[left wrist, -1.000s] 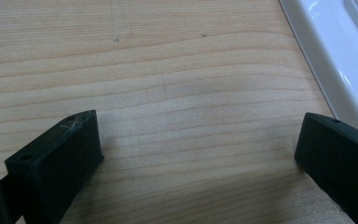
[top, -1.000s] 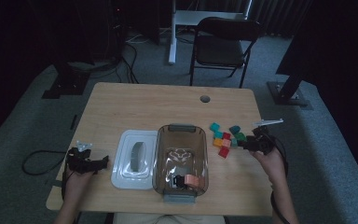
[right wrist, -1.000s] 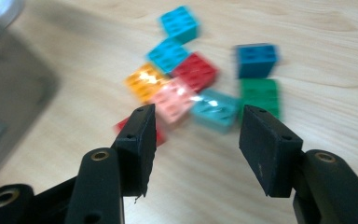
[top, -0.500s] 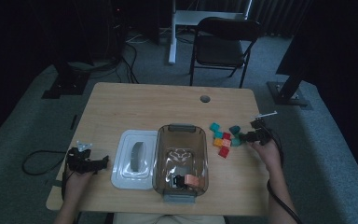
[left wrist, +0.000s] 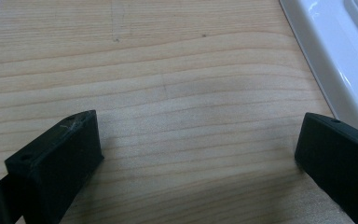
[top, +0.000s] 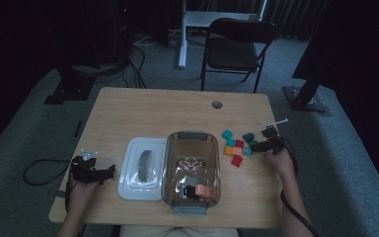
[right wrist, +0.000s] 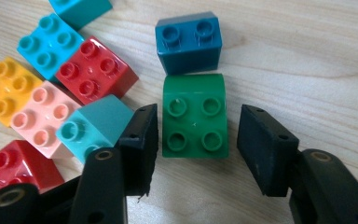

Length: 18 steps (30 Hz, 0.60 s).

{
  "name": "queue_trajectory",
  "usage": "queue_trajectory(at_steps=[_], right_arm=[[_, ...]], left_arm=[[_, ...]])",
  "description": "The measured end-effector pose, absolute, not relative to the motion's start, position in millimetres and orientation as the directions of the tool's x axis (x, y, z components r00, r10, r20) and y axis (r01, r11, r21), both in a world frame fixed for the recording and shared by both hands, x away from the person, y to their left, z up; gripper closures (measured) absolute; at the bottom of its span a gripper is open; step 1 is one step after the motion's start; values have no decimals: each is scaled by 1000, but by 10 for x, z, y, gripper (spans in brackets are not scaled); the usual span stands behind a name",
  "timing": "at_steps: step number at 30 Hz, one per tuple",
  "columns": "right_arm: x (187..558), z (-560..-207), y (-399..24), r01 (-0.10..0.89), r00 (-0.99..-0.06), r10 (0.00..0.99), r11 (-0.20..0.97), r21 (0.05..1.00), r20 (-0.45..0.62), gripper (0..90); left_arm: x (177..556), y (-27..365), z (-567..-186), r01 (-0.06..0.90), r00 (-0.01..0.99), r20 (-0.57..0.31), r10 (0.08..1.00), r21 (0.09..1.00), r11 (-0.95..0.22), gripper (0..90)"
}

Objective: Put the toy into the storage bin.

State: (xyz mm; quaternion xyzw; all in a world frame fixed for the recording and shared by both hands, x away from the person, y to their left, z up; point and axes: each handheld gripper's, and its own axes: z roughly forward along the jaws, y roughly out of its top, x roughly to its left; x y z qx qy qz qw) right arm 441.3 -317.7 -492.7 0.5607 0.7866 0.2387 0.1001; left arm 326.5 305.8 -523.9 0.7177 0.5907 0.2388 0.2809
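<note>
Right gripper [right wrist: 193, 140] now lower and nearer bricks than a second ago; jaws have just been closing, straddling green brick [right wrist: 195, 116], small gaps both sides, no grip yet. Judgement: pick-up imminent, bin likely destination. Left gripper [left wrist: 191, 154] wide open, holding nothing, resting on table [left wrist: 168, 70] beside white lid [top: 143, 170]. Bin [top: 191, 170] holds pink brick [top: 203, 190] at near end. Beyond green brick: blue brick [right wrist: 189, 42], touching.
</note>
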Motion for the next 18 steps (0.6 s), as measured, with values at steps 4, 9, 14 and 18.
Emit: queue_trajectory(at_steps=[4,9,14,18], right_arm=[[4411,-4958,-3175,836,-352,930,262,482,104,503],[4406,-4958,-3165,829,-366,924,273,487,106,567],[4380,-4924,-3178,827,-367,924,273,491,104,583],[4330,-4873,-3214,823,-369,923,269,500,111,584]], left_arm=[[3264,3059,-5238,714,189,12,982,685,-146,8],[3264,3059,-5239,714,189,12,982,685,-146,8],[3264,3058,-5239,714,189,11,982,685,-145,9],[3265,3059,-5238,714,189,11,982,685,-145,9]])
